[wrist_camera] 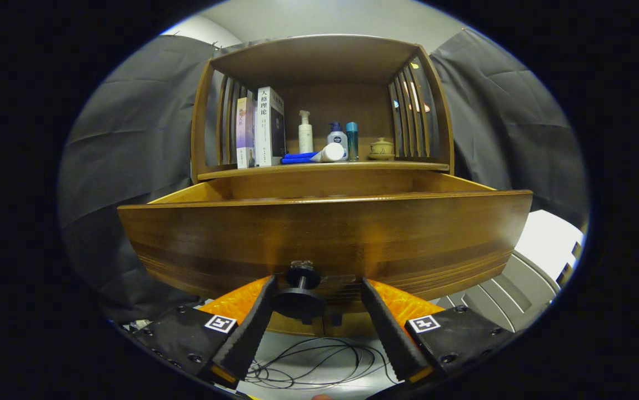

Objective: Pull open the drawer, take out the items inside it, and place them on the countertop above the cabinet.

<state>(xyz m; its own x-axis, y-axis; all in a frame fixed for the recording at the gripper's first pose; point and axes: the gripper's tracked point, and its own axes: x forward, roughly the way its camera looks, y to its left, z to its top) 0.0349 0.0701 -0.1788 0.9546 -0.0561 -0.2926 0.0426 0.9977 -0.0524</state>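
Note:
The wooden drawer (325, 233) stands pulled out of the cabinet, its wide front panel facing me. That panel hides the drawer's inside from me. A dark round knob (299, 300) sticks out of the panel's lower middle. My gripper (316, 284) is open, with the knob between its fingers. The knob sits close against the left finger (253, 322), while the right finger (386, 322) stands well apart from it. Above the drawer is the countertop (408, 165), which carries a white tube (329, 153) lying on a blue cloth (299, 158).
On the countertop stand two books (261, 130), a white pump bottle (305, 132), a small blue-capped bottle (337, 134), a teal bottle (352, 140) and a lidded tea cup (381, 148). Slatted sides and a top board enclose the shelf. Loose cables (314, 364) lie on the floor below.

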